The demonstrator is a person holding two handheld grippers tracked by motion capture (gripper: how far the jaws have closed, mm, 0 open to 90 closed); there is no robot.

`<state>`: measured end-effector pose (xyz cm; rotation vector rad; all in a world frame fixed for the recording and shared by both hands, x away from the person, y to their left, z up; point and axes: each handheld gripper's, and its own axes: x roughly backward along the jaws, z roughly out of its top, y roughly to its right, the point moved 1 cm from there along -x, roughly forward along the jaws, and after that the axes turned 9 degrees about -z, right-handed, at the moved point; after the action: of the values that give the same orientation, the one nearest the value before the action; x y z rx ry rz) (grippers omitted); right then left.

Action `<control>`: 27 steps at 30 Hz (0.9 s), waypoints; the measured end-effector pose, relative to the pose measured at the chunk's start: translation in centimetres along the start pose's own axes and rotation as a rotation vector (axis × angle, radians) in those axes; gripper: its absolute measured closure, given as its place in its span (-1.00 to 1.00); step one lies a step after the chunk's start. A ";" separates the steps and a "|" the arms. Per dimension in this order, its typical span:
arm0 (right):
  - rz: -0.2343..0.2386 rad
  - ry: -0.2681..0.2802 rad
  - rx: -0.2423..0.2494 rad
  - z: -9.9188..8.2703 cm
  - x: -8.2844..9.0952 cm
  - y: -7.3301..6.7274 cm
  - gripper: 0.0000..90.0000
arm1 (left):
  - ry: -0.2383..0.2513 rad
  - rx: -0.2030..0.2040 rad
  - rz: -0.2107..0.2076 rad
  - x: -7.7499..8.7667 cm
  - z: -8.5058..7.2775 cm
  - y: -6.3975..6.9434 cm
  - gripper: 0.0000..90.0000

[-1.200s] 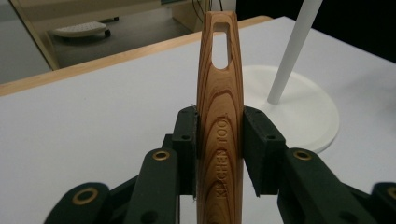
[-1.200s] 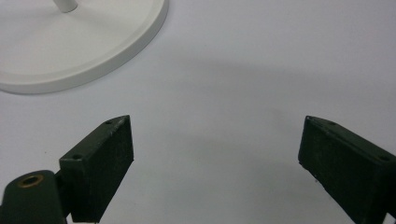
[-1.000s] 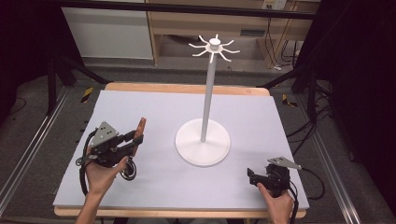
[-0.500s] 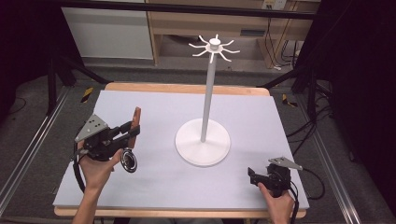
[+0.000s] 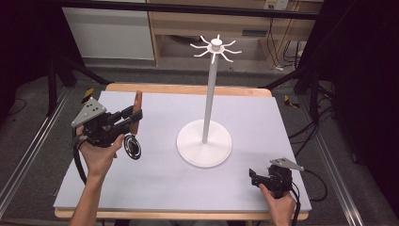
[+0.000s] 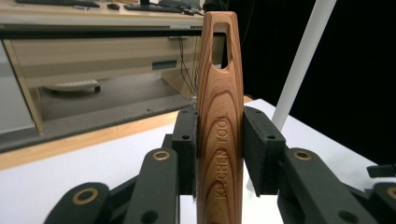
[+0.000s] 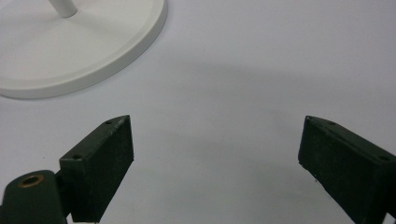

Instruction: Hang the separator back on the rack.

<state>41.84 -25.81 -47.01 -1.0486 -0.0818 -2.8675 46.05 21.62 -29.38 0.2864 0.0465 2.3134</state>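
Near the table's left edge, the left gripper (image 5: 123, 120) had its jaws clamped on a slotted wooden kitchen-tool handle (image 6: 219, 116), long axis upright, right of it the white hook stand (image 5: 205, 141); the right gripper (image 5: 263, 179) gaped empty.

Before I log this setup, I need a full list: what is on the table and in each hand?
Table top: one, pale grey sheet on a wood-edged table.
Hanging stand: one, white, round base mid-table, tall pole, hooked arms on top.
Kitchen tool: one, wooden handle with a slot at its end, clamped in the left tongs; a dark round end hangs below the hand.
Left tongs: black, raised at table's left, shut on the handle.
Right tongs: black, open, low at the near right corner.
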 end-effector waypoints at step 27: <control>-0.002 0.004 0.002 0.0 0.2 -0.1 -0.76 | 0.058 -0.082 -0.096 -3.7 6.4 4.0 0.49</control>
<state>41.68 -25.71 -46.90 -1.0424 -0.0855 -2.8703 47.02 15.82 -23.35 0.1713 -0.0056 2.2215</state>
